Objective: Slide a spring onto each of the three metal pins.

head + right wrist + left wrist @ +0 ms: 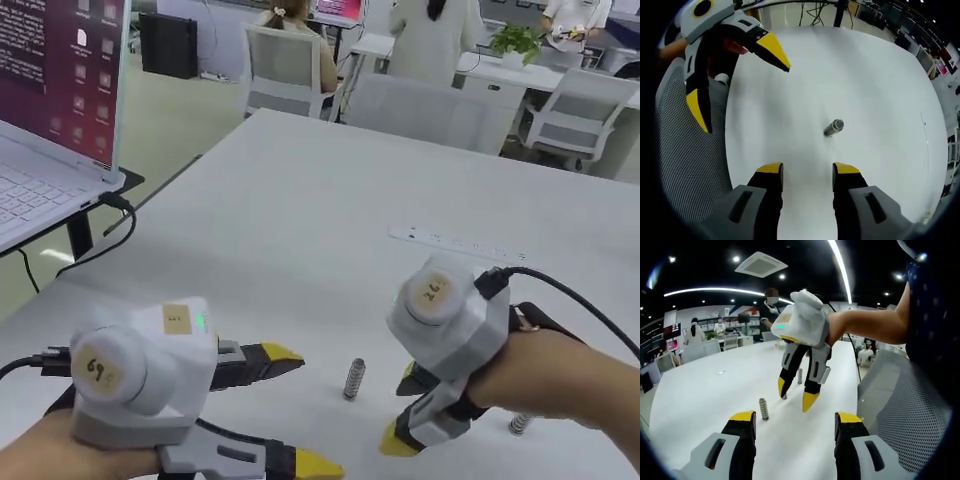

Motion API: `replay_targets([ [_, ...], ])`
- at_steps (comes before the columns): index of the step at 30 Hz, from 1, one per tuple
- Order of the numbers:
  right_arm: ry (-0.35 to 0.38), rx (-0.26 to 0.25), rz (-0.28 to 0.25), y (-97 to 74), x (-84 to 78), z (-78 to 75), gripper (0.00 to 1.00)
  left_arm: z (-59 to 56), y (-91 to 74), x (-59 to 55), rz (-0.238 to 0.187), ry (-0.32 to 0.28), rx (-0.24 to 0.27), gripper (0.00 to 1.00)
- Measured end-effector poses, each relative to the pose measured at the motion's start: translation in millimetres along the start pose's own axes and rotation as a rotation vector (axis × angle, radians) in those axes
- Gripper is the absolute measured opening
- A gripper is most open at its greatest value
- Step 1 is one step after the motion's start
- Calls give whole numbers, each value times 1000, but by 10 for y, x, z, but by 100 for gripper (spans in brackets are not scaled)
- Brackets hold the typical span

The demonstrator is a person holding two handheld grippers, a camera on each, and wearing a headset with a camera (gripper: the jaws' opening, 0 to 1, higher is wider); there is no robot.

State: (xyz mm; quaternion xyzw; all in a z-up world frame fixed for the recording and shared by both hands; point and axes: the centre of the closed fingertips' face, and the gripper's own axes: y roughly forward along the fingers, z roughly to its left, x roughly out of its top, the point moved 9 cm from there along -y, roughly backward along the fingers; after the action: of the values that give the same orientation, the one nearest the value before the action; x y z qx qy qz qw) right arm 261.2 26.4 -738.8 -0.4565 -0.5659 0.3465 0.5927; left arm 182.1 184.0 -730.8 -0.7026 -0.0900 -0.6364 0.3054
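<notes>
- Nearest the headset, the white-and-grey left gripper (302, 410) with black, yellow-tipped jaws lies low over the smooth white tabletop (300, 230). Its jaws are spread wide and hold nothing.
- The matching right gripper (400, 407) points down at the table, jaws moderately parted and empty.
- A small grey coiled metal spring (354, 379) stands upright between the two grippers, near the right gripper's tips and touching neither.
- A second spring (518, 424) stands by the right hand (560, 385), partly hidden.

L gripper (300, 410) level, R gripper (402, 408) tipped down; both jaws apart.
</notes>
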Motion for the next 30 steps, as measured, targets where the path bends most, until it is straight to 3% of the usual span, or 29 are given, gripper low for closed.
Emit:
replay_targets([
  [19, 22, -6, -97, -201, -32, 331, 39, -27, 24, 25, -7, 11, -19, 61],
  [30, 66, -18, -170, -354, -149, 476, 39, -49, 44, 65, -8, 17, -32, 63],
])
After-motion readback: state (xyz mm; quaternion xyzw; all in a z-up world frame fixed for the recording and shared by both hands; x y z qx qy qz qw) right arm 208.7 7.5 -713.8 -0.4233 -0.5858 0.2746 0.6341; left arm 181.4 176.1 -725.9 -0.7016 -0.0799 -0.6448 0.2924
